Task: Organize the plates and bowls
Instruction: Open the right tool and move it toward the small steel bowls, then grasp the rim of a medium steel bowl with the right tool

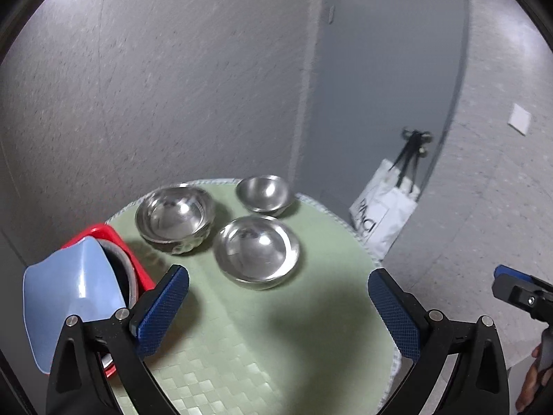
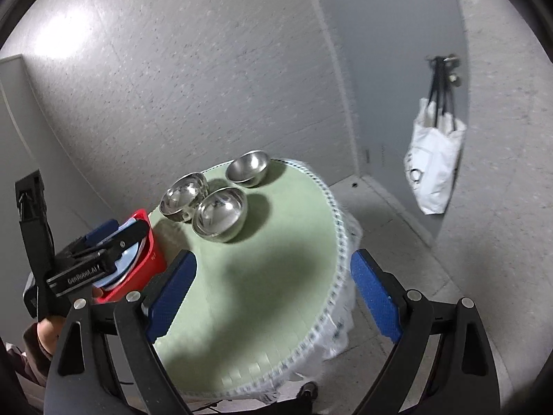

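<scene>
Three steel bowls stand at the far side of a round table with a green mat [image 1: 276, 363]. In the left wrist view a nested-looking pair [image 1: 174, 216] is on the left, a small bowl [image 1: 264, 193] is at the back, and a wide bowl [image 1: 257, 250] is nearest. A light blue plate [image 1: 69, 297] leans in a red rack [image 1: 138, 263] at the table's left edge. My left gripper [image 1: 276, 311] hangs open over the mat, short of the bowls. My right gripper [image 2: 274, 297] is open too, above the near right part of the mat [image 2: 276, 276], with the bowls [image 2: 219, 214] ahead.
A white tote bag [image 2: 433, 159] hangs from a handle on the grey door to the right. A textured grey wall stands close behind the table. The table rim [image 2: 337, 214] carries a white fringe. A hand [image 2: 46, 335] holds the left tool.
</scene>
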Tool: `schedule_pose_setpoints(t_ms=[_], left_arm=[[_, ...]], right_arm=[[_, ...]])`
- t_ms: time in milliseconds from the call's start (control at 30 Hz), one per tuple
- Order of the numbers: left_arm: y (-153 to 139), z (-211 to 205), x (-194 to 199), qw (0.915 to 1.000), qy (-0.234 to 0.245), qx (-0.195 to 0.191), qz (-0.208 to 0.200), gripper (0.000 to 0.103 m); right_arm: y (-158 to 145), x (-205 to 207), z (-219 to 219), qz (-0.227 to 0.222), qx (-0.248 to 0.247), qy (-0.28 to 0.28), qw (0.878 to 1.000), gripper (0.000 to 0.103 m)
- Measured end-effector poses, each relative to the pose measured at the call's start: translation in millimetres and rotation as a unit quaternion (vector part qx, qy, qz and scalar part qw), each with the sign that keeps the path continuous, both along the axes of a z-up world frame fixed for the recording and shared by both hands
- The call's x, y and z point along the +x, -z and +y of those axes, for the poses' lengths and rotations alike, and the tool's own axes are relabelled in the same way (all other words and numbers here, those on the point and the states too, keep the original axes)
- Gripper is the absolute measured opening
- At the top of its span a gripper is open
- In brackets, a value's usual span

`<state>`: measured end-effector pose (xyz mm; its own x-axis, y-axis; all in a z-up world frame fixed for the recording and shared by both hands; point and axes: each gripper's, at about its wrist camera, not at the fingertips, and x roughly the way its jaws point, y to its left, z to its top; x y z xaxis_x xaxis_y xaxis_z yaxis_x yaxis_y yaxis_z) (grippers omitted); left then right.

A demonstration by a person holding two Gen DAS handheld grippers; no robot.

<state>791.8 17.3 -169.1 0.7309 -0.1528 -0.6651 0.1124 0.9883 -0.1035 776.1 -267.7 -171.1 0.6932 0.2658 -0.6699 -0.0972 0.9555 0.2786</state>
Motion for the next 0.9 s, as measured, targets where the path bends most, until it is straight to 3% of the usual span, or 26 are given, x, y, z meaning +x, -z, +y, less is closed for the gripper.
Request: schedule_pose_setpoints(t_ms=[300,367,433,667,833,867,900], left_arm=[[39.2,1.3,87.6,0.9960,-0.051,0.035,0.064,0.102],[56.2,0.9,112.3,0.9931,-0.063,0.034,0.094,0.102],[67.3,-0.1,130.4,0.9893,-0.079,0.030,0.118,0.094],[108.8,2.5,188.2,0.9758,-0.119,0.032,0.181,0.090],[134.1,-0.9,210.8,0.9683,-0.125,0.059,0.208,0.074],[137.4,-2.5,214.6,0.9686,-0.121,0.062,0.209,0.070],[143.3,-3.1,217.4,0.9689,-0.112,0.051,0.215,0.060]], right_arm=[[44.5,109.0,29.5,0.058,-0.003,-0.071,0.996,0.093],[57.5,134.3,35.9,0.072,-0.001,-0.091,0.993,0.093],[72.9,163.7,45.7,0.091,-0.008,-0.113,0.989,0.093],[120.0,231.6,68.9,0.146,-0.019,-0.170,0.974,0.092],[148.1,254.6,90.2,0.182,-0.028,-0.211,0.960,0.072],[152.2,257.5,93.4,0.187,-0.026,-0.217,0.958,0.065],[156.3,258.7,96.9,0.192,-0.028,-0.224,0.955,0.054]])
